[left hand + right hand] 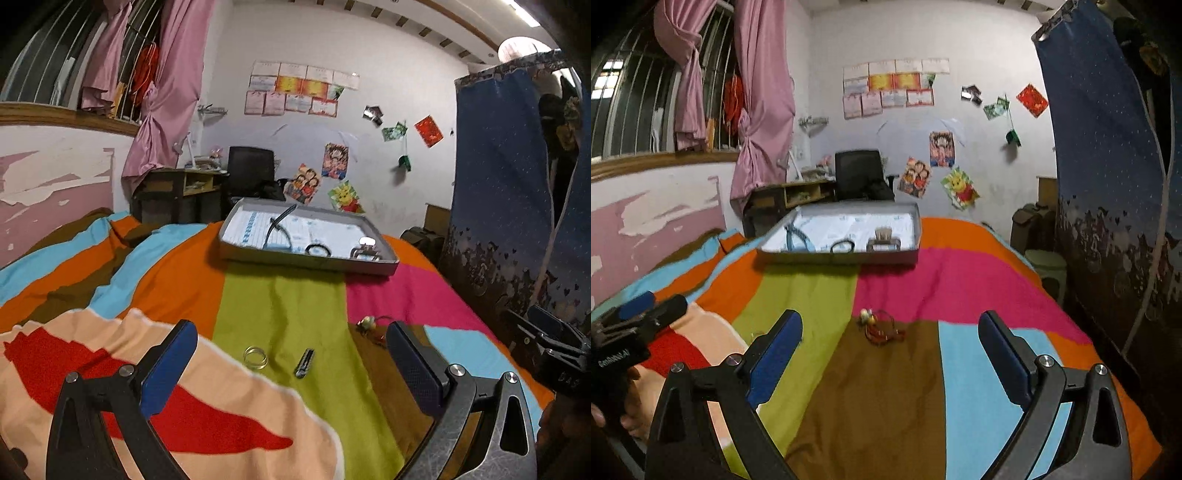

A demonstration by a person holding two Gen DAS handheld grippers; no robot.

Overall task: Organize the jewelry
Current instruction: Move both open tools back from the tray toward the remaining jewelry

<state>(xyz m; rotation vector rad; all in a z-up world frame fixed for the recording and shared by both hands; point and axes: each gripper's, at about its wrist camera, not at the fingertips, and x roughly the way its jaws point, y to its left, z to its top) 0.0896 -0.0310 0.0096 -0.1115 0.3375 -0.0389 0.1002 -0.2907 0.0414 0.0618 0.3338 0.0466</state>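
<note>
Hovering low over the striped bedspread [280, 295], the left gripper [291, 354] has its jaws spread wide and empty, and between the blue pads [170, 365] lie a small clear ring [255, 357] and, just beside it, a slim dark clip [304, 363]. The right gripper [890, 347] is likewise spread and holds nothing; ahead of it, on the seam of the pink and brown stripes, sits a red cord bracelet [882, 328] with a pale charm at one end.

Further up the bed rests a shallow grey tray [306, 263], already holding a dark strap-like piece, a black loop [317, 250] and a metal clasp [365, 251] near its front wall.

The step in hand looks like a pick from the bedspread, either the ring or clip for the left, or the bracelet for the right. The ring lies flat on soft cloth, so the pads should come down on either side of its rim and close gently, or the fabric will bunch and the ring will likely skid. The clip is better taken across its narrow width. For the bracelet, pinching the bunched cord near the charm should hold better than a single loose strand.
</note>
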